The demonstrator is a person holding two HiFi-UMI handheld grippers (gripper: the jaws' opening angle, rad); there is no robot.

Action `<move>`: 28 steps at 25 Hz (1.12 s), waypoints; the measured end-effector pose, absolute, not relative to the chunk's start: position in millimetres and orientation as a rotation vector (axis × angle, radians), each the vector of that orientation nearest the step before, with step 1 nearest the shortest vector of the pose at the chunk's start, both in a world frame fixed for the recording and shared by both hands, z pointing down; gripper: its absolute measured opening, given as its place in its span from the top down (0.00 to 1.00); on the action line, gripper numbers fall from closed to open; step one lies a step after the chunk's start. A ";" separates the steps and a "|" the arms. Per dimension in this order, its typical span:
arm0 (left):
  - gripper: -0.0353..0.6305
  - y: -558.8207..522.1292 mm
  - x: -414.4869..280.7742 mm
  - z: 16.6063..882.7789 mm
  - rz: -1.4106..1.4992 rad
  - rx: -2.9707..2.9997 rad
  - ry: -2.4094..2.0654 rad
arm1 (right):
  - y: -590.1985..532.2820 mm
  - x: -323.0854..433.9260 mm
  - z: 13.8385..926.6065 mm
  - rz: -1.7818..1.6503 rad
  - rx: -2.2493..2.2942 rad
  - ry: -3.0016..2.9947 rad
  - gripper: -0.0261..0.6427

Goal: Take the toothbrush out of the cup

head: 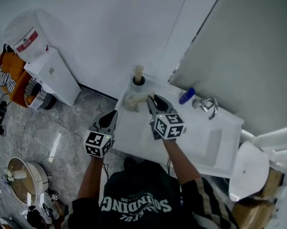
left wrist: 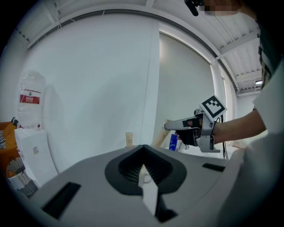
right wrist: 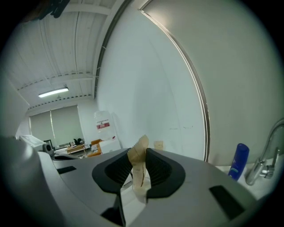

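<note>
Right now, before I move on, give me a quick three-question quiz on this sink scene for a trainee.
1. True or false: the right tongs are closed on the beige toothbrush.
2. What colour is the bottle beside the tap? A red, B blue, C green.
3. What sits on top of the white water dispenser at the far left?

Key: 1 true. 2 B. 3 a clear water jug with a red label.
</note>
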State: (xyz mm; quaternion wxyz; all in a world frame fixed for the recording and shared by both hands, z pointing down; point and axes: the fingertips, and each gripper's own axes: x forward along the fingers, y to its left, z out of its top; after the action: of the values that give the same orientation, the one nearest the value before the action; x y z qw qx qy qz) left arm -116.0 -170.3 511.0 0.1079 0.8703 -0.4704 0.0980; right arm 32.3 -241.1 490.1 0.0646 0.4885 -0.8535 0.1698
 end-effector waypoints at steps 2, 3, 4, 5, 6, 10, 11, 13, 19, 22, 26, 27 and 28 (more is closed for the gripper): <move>0.95 -168.8 -114.2 509.3 0.294 2.577 -1.367 | -231.8 33.6 484.6 0.527 1.477 -2.599 0.83; 0.95 -167.7 -113.3 508.6 0.295 2.581 -1.359 | -227.0 33.8 483.0 0.533 1.476 -2.607 0.84; 0.95 -166.5 -112.2 508.3 0.295 2.585 -1.352 | -222.4 33.9 482.4 0.539 1.476 -2.610 0.84; 0.95 -165.5 -110.5 508.6 0.294 2.588 -1.344 | -218.2 34.4 483.0 0.544 1.477 -2.611 0.84; 0.95 -164.6 -108.2 509.3 0.294 2.592 -1.335 | -214.5 35.2 484.7 0.551 1.479 -2.610 0.84; 0.95 -158.7 -99.2 512.4 0.304 2.608 -1.298 | -201.6 37.5 500.6 0.600 1.476 -2.602 0.84; 0.95 -157.0 -97.9 513.0 0.307 2.610 -1.292 | -198.7 37.9 507.1 0.617 1.472 -2.595 0.84; 0.95 -154.4 -97.1 514.2 0.312 2.611 -1.286 | -194.3 38.5 522.7 0.653 1.469 -2.570 0.84; 0.95 -149.7 -107.0 518.7 0.326 2.593 -1.294 | -188.5 45.5 568.1 0.738 1.514 -2.497 0.84; 0.95 -149.2 -113.4 521.1 0.329 2.581 -1.303 | -187.9 52.2 586.9 0.749 1.535 -2.461 0.84; 0.95 -149.7 -119.9 524.0 0.333 2.567 -1.311 | -187.1 66.9 603.8 0.780 1.608 -2.437 0.85; 0.95 -149.9 -120.9 524.7 0.333 2.565 -1.311 | -186.4 71.6 606.9 0.790 1.634 -2.435 0.85; 0.95 -150.4 -121.6 525.6 0.333 2.562 -1.310 | -185.3 76.4 610.8 0.804 1.655 -2.431 0.85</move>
State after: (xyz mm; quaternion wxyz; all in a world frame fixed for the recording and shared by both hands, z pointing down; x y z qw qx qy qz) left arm -121.6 -150.4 525.6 0.1220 0.8779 -0.4488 0.1142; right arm 76.4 -185.3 610.8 0.0463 0.5422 -0.7965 0.2635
